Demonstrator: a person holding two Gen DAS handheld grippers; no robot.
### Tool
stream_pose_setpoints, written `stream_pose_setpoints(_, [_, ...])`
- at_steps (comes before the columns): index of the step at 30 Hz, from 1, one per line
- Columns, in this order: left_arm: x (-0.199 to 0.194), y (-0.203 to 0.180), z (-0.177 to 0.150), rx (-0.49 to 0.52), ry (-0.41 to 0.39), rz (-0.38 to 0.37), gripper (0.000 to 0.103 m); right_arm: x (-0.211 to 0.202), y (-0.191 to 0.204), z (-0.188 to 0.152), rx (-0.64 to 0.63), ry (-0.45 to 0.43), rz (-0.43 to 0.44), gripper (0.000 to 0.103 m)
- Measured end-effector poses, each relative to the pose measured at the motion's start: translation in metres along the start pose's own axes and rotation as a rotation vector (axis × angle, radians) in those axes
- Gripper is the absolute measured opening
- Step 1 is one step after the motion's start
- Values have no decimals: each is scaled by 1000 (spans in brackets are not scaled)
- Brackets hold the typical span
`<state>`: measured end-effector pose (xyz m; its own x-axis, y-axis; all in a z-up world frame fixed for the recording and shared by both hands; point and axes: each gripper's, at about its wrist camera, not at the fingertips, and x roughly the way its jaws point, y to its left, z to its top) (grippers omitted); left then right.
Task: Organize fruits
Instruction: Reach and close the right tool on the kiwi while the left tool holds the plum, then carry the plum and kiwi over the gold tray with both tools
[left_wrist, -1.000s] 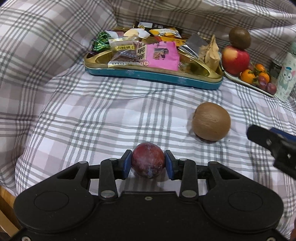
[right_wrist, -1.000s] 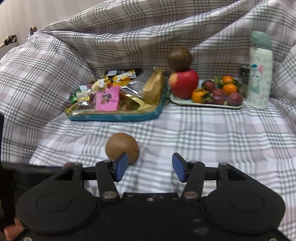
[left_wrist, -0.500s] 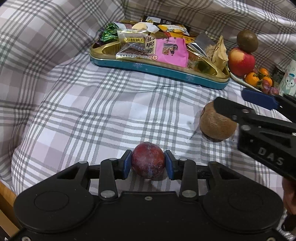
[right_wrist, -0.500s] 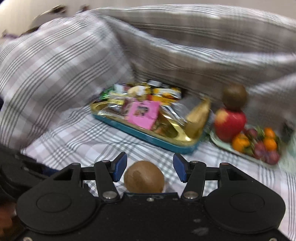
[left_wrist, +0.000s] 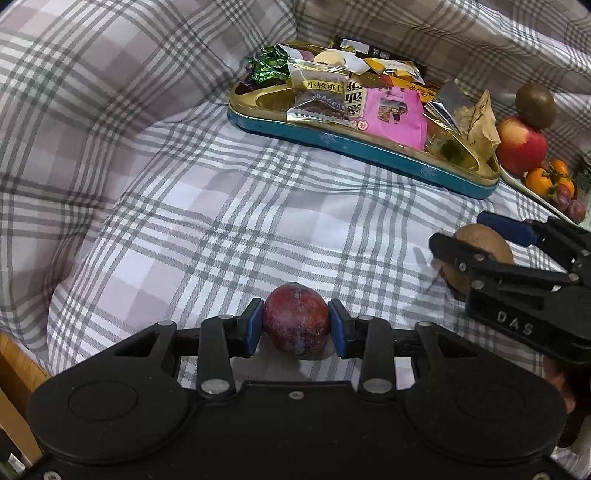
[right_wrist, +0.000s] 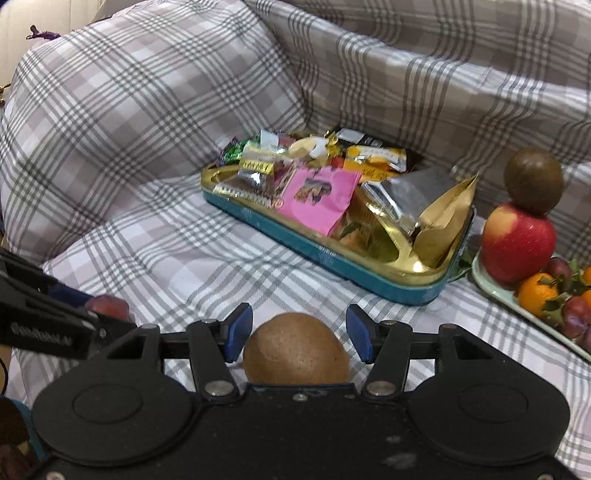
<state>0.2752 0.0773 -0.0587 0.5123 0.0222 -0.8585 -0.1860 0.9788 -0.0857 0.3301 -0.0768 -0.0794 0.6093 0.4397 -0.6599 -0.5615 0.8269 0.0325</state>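
My right gripper (right_wrist: 299, 334) has come over the kiwi (right_wrist: 295, 349) on the cloth (left_wrist: 229, 236); its jaws are opening, not touching it yet. My left gripper (left_wrist: 295, 326) stays clenched on the plum (left_wrist: 295, 321), so both fruits can soon go to the plate (right_wrist: 495, 288).

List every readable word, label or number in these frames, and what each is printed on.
"DAS": on the body of the right gripper, seen in the left wrist view.
"小核桃": yellow band on a clear snack packet in the tin tray.
Other wrappers, including the pink packet: too distorted or blurred to read.
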Motion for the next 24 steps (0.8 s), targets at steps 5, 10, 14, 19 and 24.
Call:
stream_pose_setpoints(5, [1, -1, 1, -4, 0, -8, 46, 9, 1, -5, -8, 22, 15, 61])
stream_pose_setpoints(10, [1, -2, 1, -2, 2, -8, 46, 14, 3, -11, -6, 12, -1, 61])
stream_pose_setpoints(14, [-1, -3, 0, -2, 6, -17, 46, 12, 7, -14, -24, -8, -16, 61])
stream_pose_setpoints(19, [-9, -7, -1, 6, 0, -21, 46, 4, 10, -16, -39, -2, -21, 60])
stream_pose_setpoints(24, [-21, -14, -4, 22, -13, -30, 46, -14, 4, -18, 13, 1, -44, 60])
